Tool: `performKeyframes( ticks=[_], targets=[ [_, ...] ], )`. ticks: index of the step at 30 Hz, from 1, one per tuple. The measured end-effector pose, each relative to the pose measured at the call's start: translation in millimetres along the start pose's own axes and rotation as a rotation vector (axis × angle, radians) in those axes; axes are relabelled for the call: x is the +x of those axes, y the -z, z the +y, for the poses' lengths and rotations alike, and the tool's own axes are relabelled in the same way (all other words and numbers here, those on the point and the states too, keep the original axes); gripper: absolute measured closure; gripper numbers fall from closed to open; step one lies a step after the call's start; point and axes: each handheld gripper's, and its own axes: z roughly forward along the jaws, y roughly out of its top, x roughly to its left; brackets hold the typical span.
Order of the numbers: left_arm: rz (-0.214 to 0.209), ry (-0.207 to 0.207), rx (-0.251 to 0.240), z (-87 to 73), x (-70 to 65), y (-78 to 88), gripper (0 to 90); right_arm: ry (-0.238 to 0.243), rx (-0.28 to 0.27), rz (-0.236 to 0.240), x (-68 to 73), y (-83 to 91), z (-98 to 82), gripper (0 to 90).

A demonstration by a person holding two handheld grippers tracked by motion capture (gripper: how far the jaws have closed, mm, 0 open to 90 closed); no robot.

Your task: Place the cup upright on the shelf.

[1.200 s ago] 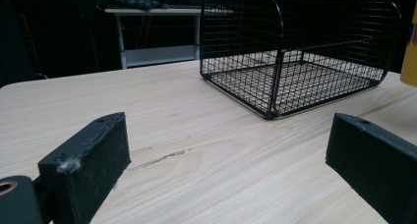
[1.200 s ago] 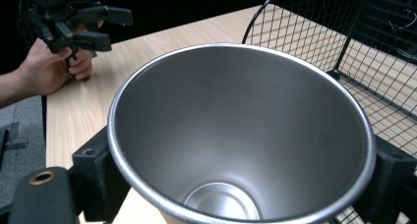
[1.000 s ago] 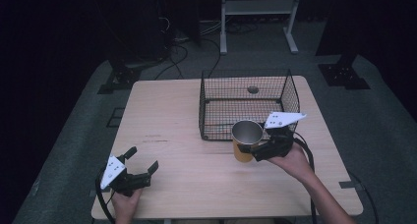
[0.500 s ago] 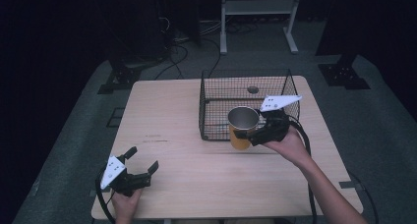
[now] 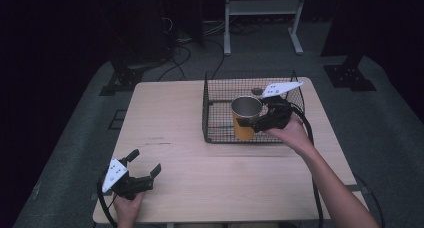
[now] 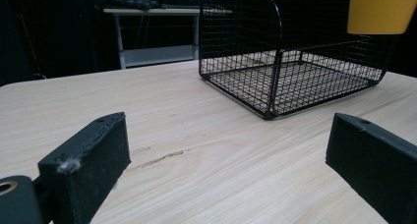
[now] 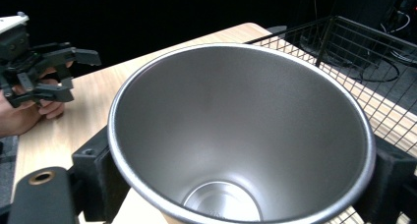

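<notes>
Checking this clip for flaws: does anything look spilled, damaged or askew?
Nothing stands out. The right gripper holds the yellow cup upright over the wire basket; its steel inside looks empty. The left gripper rests open on the table.

Light falls from above onto the table (image 5: pixel 170 138), which stands out pale and evenly lit while the floor and room beyond sink into near black. Shadows on the wood are soft and faint. The high view is dim, slightly grainy and soft. Inside the cup (image 7: pixel 241 135) the metal shows a broad, dull sheen without harsh glare. In the left gripper view the near black jaws are blurred, and the basket (image 6: pixel 295 81) is sharper.
</notes>
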Motion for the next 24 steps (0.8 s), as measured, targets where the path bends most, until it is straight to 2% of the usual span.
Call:
performKeyframes(
  ticks=[11, 24],
  targets=[
    [-0.001, 0.001, -0.001, 0.0, 0.2, 0.1, 2.2, -0.017, 0.012, -0.003, -18.5, -10.7, 17.9, 12.4],
    [-0.002, 0.002, -0.002, 0.1, 0.5, 0.2, 2.2, -0.044, 0.025, -0.035, -43.0, -27.4, 24.7, 12.3]
  ],
)
